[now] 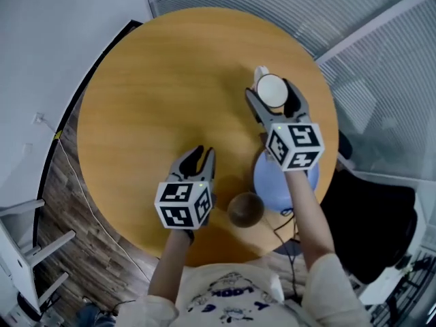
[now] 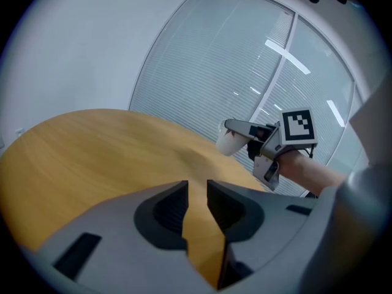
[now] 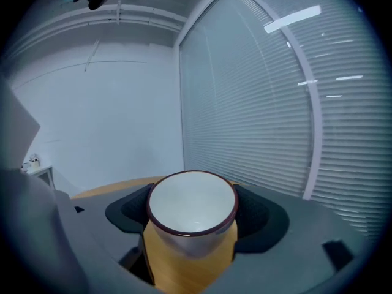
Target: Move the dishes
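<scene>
Over the round counter (image 1: 150, 87), the right gripper (image 1: 270, 94) pinches a white cup (image 3: 192, 204) between its jaws.
The cup's long axis is near upright, its dark-rimmed mouth tipped back toward the gripper; the left gripper (image 1: 203, 152) has its jaws spread and empty.

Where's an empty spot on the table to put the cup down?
The table is bare wood on its left and far side, from the left gripper out to the rim. Crowded at the near right edge: the blue plate and brown bowl.
</scene>
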Available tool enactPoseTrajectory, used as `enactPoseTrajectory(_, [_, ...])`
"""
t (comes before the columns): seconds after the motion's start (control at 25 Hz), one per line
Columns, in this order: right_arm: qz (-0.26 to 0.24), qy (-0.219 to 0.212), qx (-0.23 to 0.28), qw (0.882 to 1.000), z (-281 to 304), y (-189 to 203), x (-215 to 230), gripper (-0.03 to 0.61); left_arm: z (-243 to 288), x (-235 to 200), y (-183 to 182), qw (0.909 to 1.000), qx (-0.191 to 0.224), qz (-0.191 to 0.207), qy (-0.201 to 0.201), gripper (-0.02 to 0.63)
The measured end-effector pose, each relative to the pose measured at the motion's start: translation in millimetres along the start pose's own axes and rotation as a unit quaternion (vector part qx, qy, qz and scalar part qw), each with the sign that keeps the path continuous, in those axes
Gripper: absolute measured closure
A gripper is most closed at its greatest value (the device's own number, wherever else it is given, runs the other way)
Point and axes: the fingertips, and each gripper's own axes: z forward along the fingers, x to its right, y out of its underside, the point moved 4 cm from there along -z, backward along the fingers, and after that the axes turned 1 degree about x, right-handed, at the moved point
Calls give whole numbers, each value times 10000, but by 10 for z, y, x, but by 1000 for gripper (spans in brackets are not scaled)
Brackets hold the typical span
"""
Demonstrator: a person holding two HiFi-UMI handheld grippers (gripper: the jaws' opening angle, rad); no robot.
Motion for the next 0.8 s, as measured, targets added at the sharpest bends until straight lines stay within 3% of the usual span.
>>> enactPoseTrajectory(0.36, [667, 1380, -153, 9881, -584, 418, 976, 184, 273, 469, 86, 9983, -289, 354, 369, 520])
enactPoseTrajectory(0.8, [1313, 1649, -595, 9757, -521, 1059, 1165, 184, 371, 522, 223, 9980, -469, 381, 204, 520])
